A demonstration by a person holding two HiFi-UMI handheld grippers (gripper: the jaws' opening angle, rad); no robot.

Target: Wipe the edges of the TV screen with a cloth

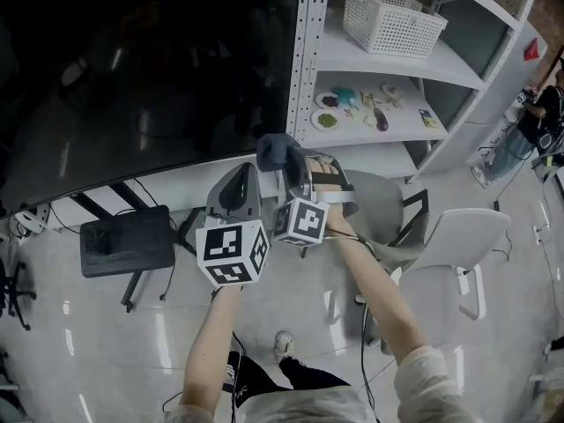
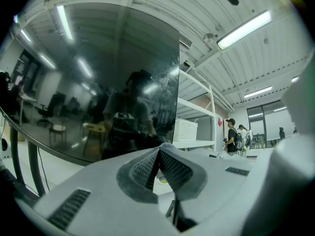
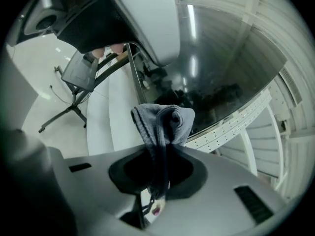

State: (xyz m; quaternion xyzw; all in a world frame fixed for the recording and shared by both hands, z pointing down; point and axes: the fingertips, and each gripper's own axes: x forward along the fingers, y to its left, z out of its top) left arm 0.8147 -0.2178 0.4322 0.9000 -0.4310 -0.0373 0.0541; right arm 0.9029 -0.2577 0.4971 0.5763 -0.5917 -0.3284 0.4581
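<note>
In the right gripper (image 3: pixel 157 163), a bunched cloth (image 3: pixel 165 124) (covering the pads).

No readable text anywhere. Red tag (image 1: pixel 531 50) on the shelving (image 1: pixel 397 123), 2 o'clock: too small to read.

There is one large black glossy TV screen (image 1: pixel 141 69), one bunched grey-blue cloth (image 1: pixel 278 151) and one white plastic lattice basket (image 1: pixel 392 20). Grey grippers number two: left gripper (image 2: pixel 158 166) and right gripper (image 3: pixel 158 173).
</note>
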